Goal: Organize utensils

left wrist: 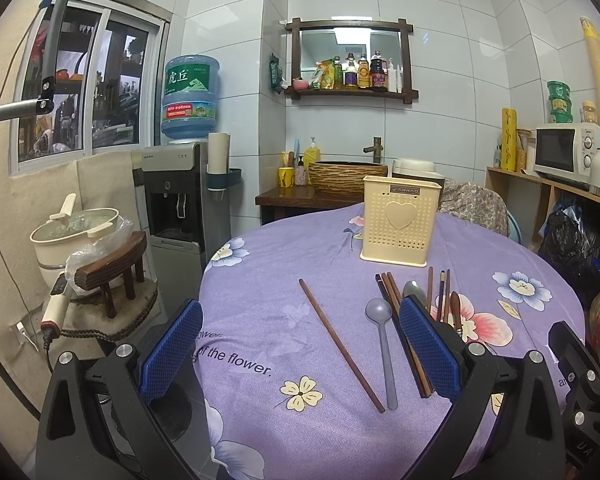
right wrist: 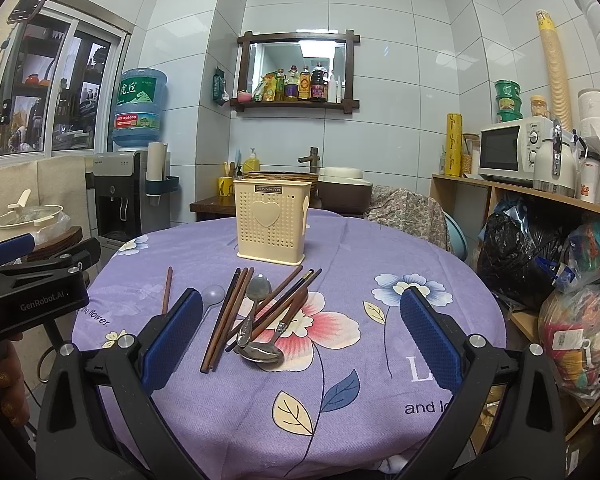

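Note:
A cream perforated utensil holder [left wrist: 400, 224] [right wrist: 271, 221] with a heart on its front stands upright on the round purple table. In front of it lie a single brown chopstick [left wrist: 340, 338] [right wrist: 167, 290], a grey plastic spoon [left wrist: 384, 344] [right wrist: 212, 295], a bundle of dark chopsticks [left wrist: 404, 336] [right wrist: 228, 316], more chopsticks crossed over metal spoons [right wrist: 260, 332]. My left gripper [left wrist: 300, 344] is open above the single chopstick and grey spoon, holding nothing. My right gripper [right wrist: 300, 340] is open over the pile, also holding nothing.
The flowered purple tablecloth [left wrist: 284, 264] [right wrist: 380, 256] covers the table to its edges. A water dispenser [left wrist: 180, 184] stands at the left, a wooden stool [left wrist: 112, 272] beside it. Shelves with a microwave [right wrist: 512, 152] and bags [right wrist: 516, 256] line the right.

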Demonstrator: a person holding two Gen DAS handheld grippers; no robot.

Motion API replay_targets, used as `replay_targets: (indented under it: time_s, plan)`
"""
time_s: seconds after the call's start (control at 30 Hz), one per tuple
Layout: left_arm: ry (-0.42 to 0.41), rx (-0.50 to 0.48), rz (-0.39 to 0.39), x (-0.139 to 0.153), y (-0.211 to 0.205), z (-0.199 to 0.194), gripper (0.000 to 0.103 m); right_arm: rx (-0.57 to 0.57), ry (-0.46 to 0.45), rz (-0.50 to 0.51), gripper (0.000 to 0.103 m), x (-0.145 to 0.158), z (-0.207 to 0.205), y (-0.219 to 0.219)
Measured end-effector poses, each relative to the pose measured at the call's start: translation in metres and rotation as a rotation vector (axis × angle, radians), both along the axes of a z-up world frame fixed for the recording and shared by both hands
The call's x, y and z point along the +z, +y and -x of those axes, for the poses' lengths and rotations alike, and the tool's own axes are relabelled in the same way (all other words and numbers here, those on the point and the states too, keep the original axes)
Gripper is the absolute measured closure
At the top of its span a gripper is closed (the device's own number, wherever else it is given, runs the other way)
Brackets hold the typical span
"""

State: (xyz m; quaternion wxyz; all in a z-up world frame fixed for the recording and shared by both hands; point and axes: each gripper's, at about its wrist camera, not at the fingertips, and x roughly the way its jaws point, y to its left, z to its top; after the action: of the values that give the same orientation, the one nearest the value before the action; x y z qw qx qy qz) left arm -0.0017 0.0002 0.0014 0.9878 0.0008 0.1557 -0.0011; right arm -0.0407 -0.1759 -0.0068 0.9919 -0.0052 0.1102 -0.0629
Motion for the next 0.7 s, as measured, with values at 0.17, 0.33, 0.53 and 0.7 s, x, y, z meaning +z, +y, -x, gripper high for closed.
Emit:
replay_targets:
  time_s: [0.17,0.33,0.53,0.7]
  plan:
    - [-0.001,0.000,-0.001,0.0001,-0.0001,0.0000,0.005,0.000,-0.001,-0.001,0.005,0.0002,-0.0007,-0.0005]
    - [0.000,0.000,0.000,0.0000,-0.0001,0.0001,0.005,0.000,0.001,-0.003,0.005,-0.0004,-0.0004,-0.0017]
    - [-0.001,0.001,-0.001,0.0005,-0.0001,-0.0002,0.005,-0.002,0.000,0.001,0.005,0.0003,-0.0011,-0.0001]
    - [0.000,0.000,-0.002,0.0011,-0.0003,-0.0003,0.005,-0.003,0.000,-0.001,0.005,0.0017,-0.0014,0.0007]
